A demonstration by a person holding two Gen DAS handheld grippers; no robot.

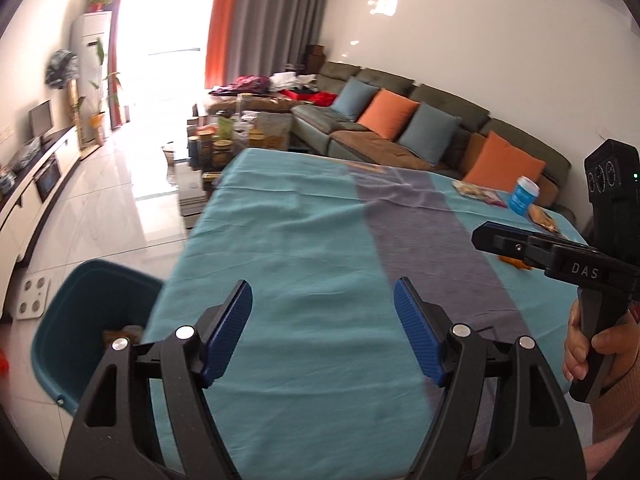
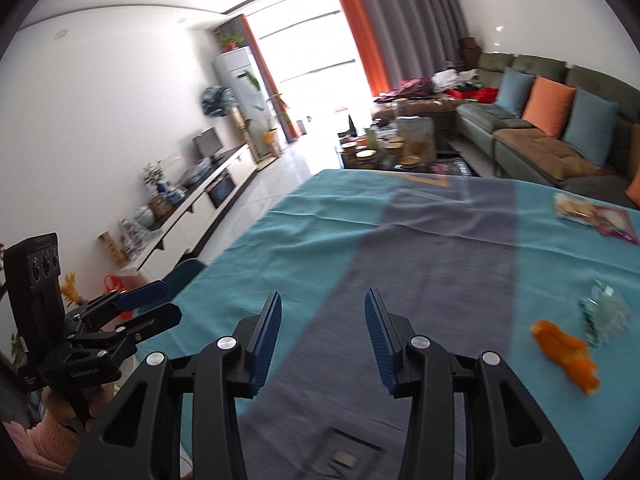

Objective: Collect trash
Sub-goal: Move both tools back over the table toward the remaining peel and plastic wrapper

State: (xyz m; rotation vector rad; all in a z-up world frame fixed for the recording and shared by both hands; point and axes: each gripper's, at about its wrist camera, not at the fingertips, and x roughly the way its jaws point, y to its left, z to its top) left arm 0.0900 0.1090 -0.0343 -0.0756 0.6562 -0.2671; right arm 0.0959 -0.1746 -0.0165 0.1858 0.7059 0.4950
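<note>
Over the cloth-covered counter, both tools, left tool and right tool, hover wide and empty; orange peel and wrappers lie to the right, bin waiting left.

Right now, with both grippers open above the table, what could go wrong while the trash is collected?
1. The blue cup stands upright near the far table edge; a push could tip it.
2. The bin sits below the table's left edge, so pieces could miss it.
3. The orange peel lies beside a crumpled wrapper; the right hand-held gripper may catch both.
</note>
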